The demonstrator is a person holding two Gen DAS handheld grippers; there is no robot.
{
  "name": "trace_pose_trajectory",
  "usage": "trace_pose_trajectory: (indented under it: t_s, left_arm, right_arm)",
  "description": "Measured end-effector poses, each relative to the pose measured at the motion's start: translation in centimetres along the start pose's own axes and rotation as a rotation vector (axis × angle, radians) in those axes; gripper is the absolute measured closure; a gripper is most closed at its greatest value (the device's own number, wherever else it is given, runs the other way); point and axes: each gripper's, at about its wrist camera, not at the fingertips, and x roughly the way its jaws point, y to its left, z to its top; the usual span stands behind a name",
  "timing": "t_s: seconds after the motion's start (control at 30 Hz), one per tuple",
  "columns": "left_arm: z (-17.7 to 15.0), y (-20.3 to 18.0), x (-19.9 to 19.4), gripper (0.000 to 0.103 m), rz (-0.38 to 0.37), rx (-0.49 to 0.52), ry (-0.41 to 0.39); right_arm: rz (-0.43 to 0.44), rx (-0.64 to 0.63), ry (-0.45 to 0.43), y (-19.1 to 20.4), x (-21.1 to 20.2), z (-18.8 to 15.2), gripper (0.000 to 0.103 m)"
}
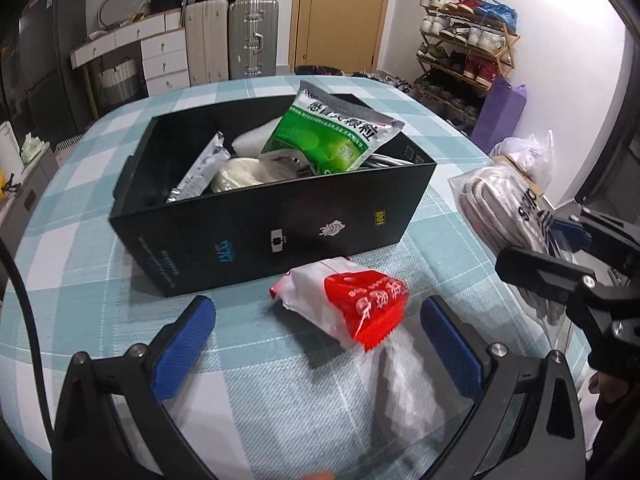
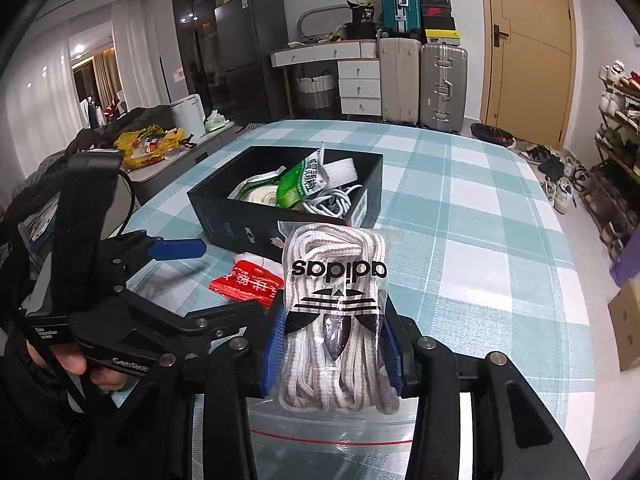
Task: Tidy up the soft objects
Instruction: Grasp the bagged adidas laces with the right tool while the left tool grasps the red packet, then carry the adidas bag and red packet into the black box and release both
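Observation:
A black box (image 1: 280, 224) stands on the checked table and holds a green packet (image 1: 320, 136), a silver packet (image 1: 200, 172), white soft items and a cable. A red and white packet (image 1: 352, 300) lies on the cloth in front of the box, between the blue pads of my open left gripper (image 1: 316, 328), which is empty. My right gripper (image 2: 332, 344) is shut on a clear Adidas bag of laces (image 2: 336, 304) and holds it above the table, right of the box (image 2: 280, 208). The bag also shows in the left wrist view (image 1: 504, 208).
The table (image 2: 460, 208) has a teal checked cloth. A purple bag (image 1: 500, 112) and a shoe rack (image 1: 468, 48) stand on the right past the table edge. Suitcases (image 2: 420, 80) and drawers stand at the back wall. A cluttered bench (image 2: 152, 144) is on the left.

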Motion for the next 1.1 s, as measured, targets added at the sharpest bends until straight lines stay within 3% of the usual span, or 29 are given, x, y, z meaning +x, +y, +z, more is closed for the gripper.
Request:
trace_pose_trajectory:
  t_s: [0.2,0.37,0.5,0.63,1.1]
  left_arm:
    - [0.3,-0.7,1.1,0.003,-0.033,0.003,0.028]
    - [0.5,-1.5,1.4,0.012,-0.044,0.019,0.039]
    - [0.6,-2.2,1.5,0.021,-0.042,0.040,0.047]
    - [0.4,-2.6,1.3,0.038,-0.040,0.063,0.043]
    - [-0.7,-2.4,-1.3,0.040,-0.037,0.084,-0.021]
  right_arm:
    - [0.000,0.012,0.006,-0.4,0.4,-0.1,0.061]
    - [0.000,0.013,0.007,-0.4,0.5,-0.1,0.061]
    - [0.001,0.014,0.009,-0.5,0.6,-0.2,0.061]
    - [0.001,0.011,0.008,-0.5,0.6,-0.2,0.061]
    - [0.009,-0.013,-0.018,0.5,0.1,-0.1,0.061]
